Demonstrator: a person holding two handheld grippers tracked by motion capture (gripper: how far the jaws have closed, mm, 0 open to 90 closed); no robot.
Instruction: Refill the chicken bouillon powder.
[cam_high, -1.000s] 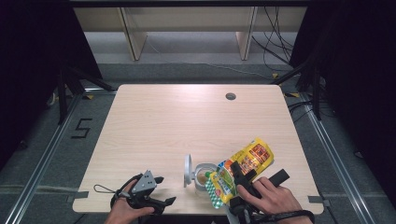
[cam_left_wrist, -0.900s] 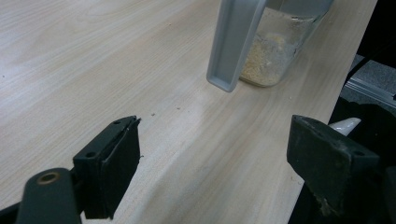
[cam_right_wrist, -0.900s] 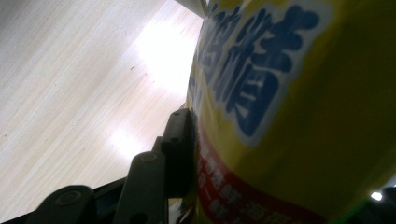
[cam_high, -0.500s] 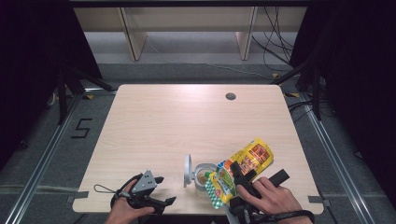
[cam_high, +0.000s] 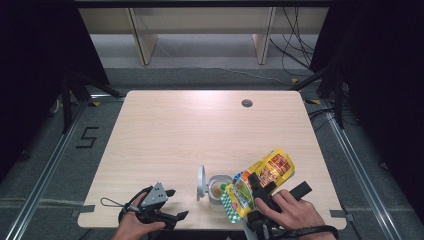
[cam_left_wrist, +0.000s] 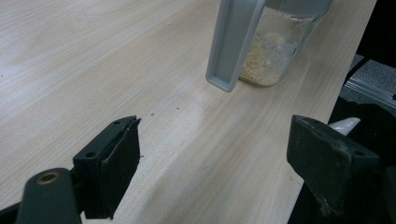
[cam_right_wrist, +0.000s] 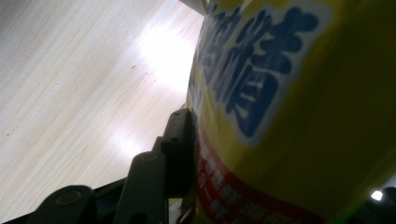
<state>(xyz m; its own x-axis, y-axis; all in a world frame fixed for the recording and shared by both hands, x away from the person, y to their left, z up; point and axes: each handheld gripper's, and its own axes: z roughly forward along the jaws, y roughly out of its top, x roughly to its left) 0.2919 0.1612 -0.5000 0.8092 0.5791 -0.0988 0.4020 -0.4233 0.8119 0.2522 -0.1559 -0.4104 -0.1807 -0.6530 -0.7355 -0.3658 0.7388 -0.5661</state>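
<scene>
— Right gripper (cam_high: 261, 192): what has it got?

— Its jaws are clamped on one yellow snack bag (cam_high: 260, 177), tilted over the open glass jar (cam_high: 218, 190) near the table's (cam_high: 200, 130) front edge. In the right gripper view a pad presses flat against the bag (cam_right_wrist: 289, 116).

— Any writing on it?

— Large blue characters outlined in white, blurred, with a red band below; I can't read them.

— And the jar?

— One jar, its grey hinged lid (cam_high: 201, 182) standing open, pale crumbs (cam_left_wrist: 261, 58) in the bottom.

— The other hand?

— Left gripper (cam_high: 167, 210) rests at the front left, jaws wide apart with nothing between them.
</scene>
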